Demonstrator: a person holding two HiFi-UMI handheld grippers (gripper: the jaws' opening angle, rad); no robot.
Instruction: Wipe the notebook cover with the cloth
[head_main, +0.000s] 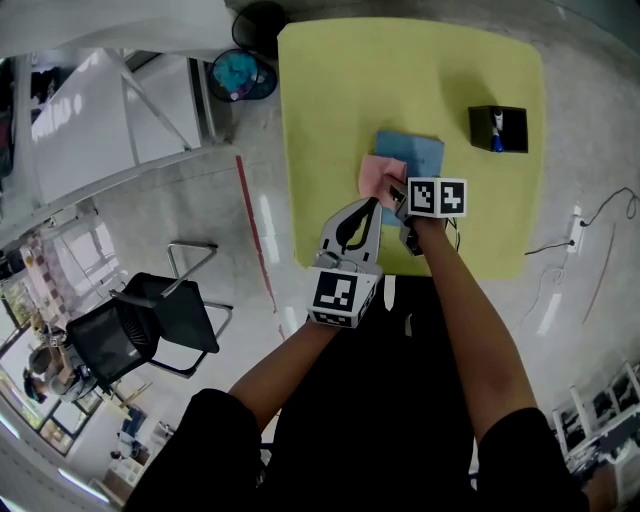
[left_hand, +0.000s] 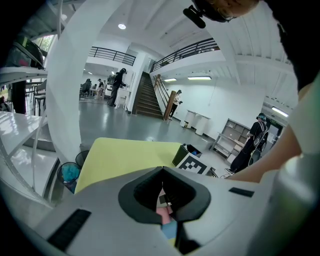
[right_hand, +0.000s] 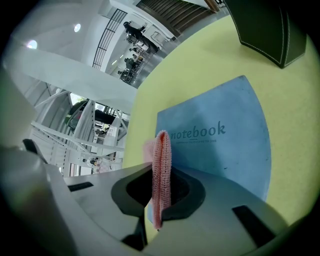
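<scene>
A blue notebook (head_main: 418, 154) (right_hand: 220, 142) lies closed on the yellow table (head_main: 330, 90), its cover printed "notebook". My right gripper (head_main: 397, 192) (right_hand: 161, 172) is shut on a pink knitted cloth (head_main: 381, 177) (right_hand: 161, 160), held over the notebook's near left corner. The cloth stands on edge between the jaws. My left gripper (head_main: 373, 206) (left_hand: 162, 172) hovers just left of the right one, shut, with nothing in it. Through its jaw opening I see the pink cloth (left_hand: 163, 215) and a bit of the notebook (left_hand: 169, 230).
A black pen holder (head_main: 498, 128) (right_hand: 265, 27) stands on the table to the right of the notebook. Off the table's left are a bin (head_main: 241, 74), white tables (head_main: 90, 120) and a black chair (head_main: 148, 326). People stand far off in the hall.
</scene>
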